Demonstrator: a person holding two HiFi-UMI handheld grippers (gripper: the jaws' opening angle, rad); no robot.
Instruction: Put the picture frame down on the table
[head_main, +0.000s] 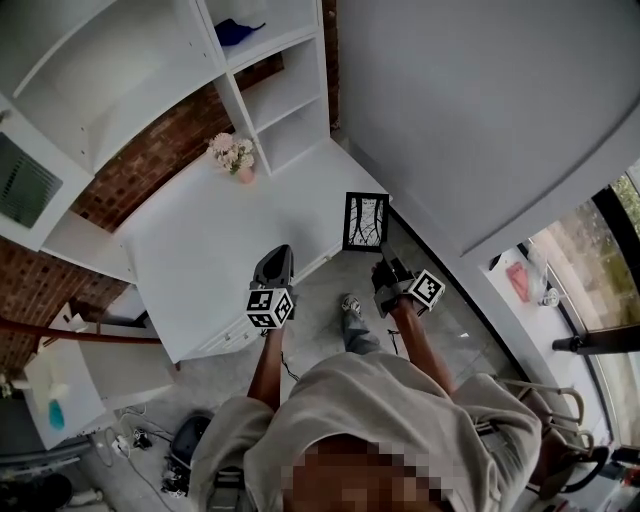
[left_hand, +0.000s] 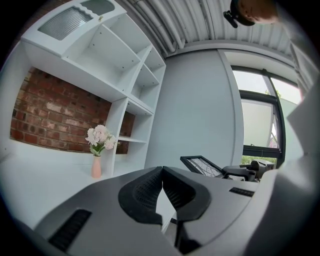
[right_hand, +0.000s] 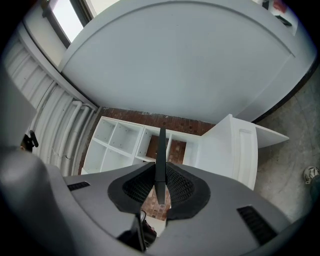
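Note:
A black picture frame (head_main: 365, 221) with a branch drawing hangs in the air beside the right end of the white table (head_main: 210, 250). My right gripper (head_main: 383, 268) is shut on its lower edge. In the right gripper view the picture frame (right_hand: 160, 160) appears edge-on as a thin dark strip pinched between the jaws. My left gripper (head_main: 275, 267) hovers over the table's front edge, shut and holding nothing. The left gripper view shows its pads (left_hand: 150, 192) touching, with the picture frame (left_hand: 202, 165) and the right gripper (left_hand: 250, 171) off to the right.
A pink vase of flowers (head_main: 235, 156) stands at the back of the table by the brick wall (head_main: 150, 150). White shelves (head_main: 270, 80) rise behind it. A grey wall (head_main: 470, 110) runs along the right. A shoe (head_main: 350, 305) shows on the grey floor.

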